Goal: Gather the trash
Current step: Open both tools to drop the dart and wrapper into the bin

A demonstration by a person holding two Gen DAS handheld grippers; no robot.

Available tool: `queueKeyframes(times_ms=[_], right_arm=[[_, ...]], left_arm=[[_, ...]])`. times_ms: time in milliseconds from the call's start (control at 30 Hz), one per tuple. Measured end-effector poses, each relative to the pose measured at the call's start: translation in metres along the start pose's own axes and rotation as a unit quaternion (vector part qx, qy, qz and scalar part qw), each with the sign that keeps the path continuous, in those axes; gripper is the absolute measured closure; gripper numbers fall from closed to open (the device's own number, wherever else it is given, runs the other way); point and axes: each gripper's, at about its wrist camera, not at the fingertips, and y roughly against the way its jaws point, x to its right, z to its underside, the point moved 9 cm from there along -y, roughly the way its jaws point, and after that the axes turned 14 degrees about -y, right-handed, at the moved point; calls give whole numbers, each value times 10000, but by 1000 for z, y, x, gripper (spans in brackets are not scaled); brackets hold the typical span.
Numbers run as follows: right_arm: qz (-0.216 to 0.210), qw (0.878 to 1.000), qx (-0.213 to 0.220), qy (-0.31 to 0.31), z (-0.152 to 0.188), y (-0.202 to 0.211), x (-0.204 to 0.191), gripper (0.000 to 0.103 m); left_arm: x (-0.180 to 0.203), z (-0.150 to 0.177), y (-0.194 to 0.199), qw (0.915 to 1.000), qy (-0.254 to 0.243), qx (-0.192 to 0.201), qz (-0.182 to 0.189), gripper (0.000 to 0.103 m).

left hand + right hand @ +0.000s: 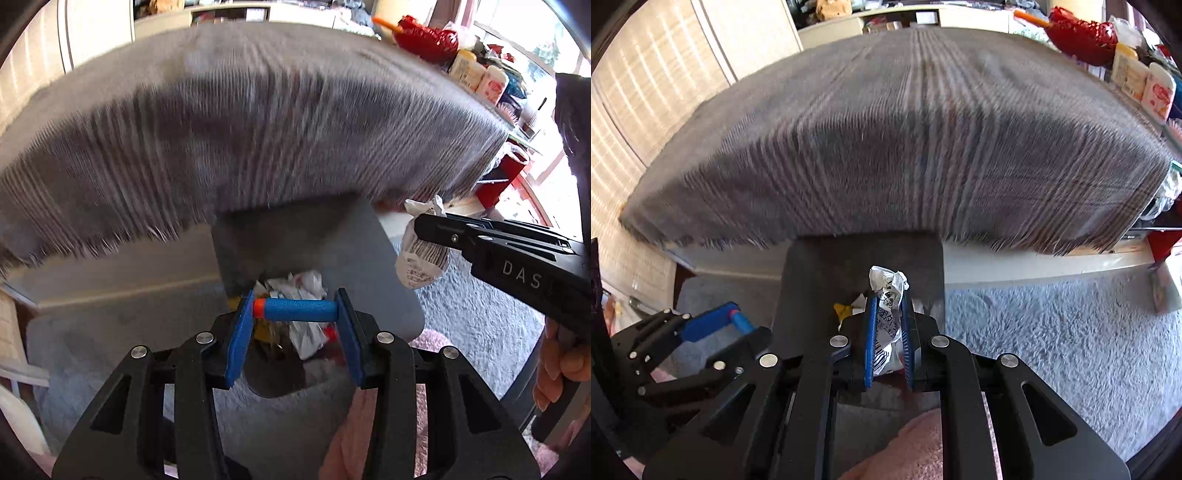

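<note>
1. The left gripper (295,310) pinches a blue foam dart (300,309) with an orange tip; the dart lies crosswise, its two ends pressed against the blue fingers (240,332).
2. The right gripper (889,332) has its fingers close together, clamping a crumpled white wrapper (888,291) with black print; the wrapper's top sticks out past the fingertips.
3. Both grippers point steeply down over a dark grey trash bin (369,258) that stands on the floor at the foot of a bed.
4. Inside the bin lie crumpled white papers (299,286) and a yellow scrap (842,309).
5. The bed wears a grey striped blanket (905,147), blurred in both views.
6. A shaggy grey rug (1071,350) covers the floor to the right of the bin.
7. A hand (557,373) grips the right gripper's handle.
</note>
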Motion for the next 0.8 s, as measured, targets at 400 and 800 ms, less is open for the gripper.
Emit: queueKeyframes(times_ms=[400,800], right_arm=[[-92,9998,-157,-126,-8,-21,-8,85],[-87,9994,205,-259,-29,12,-10,29]], left_arm=[[-1,0,-19,9995,123,-104,277,55],[-15,-15,13,9996,151,247,-16,18]])
